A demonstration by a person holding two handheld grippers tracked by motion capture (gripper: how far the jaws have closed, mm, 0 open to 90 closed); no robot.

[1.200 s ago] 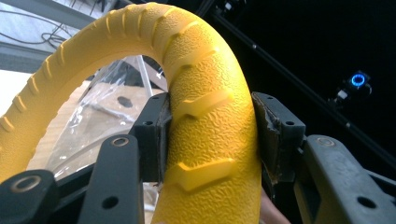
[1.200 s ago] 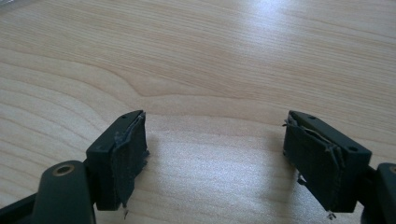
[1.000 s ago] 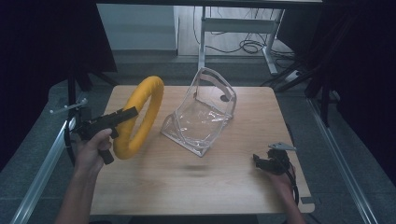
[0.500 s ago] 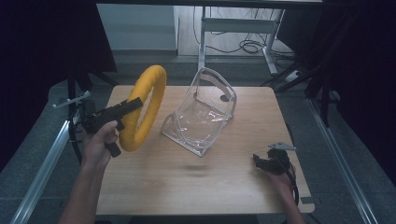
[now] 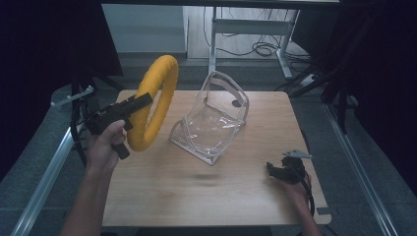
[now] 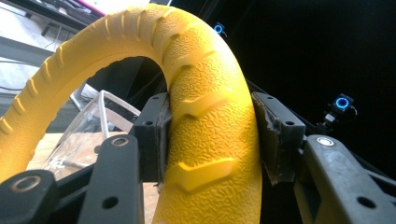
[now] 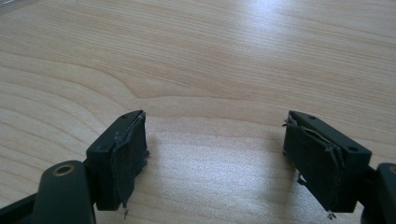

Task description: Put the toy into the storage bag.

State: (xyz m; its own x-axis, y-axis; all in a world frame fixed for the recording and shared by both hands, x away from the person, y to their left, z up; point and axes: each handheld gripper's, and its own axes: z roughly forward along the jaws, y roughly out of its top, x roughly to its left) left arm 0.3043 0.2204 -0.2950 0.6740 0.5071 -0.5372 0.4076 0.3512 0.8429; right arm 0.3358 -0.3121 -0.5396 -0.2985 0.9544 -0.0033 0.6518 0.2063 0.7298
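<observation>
The yellow ring (image 5: 152, 101) stands on edge in the air above the left part of the worktop (image 5: 196, 191), lifted clear of the wood and tilted a little to the right at its top. Its surface is pebbled, with raised chevron ribs along the outer band (image 6: 210, 140). The left gripper (image 5: 130, 105) has it: in the left gripper view the two fingers (image 6: 156, 135) press against both sides of the band, which fills the gap between them. The left hand (image 5: 105, 145) holds that gripper by its handle, level with the lower half of the ring.

Just right of the ring, apart from it, a clear plastic bag (image 5: 211, 120) sits upright on the worktop, its mouth open toward the top.

Well apart, near the right front corner, the right gripper (image 5: 285, 169) rests low over the wood. Its fingers (image 7: 123, 156) stand wide, with bare worktop between them, their pads frayed at the edges.
</observation>
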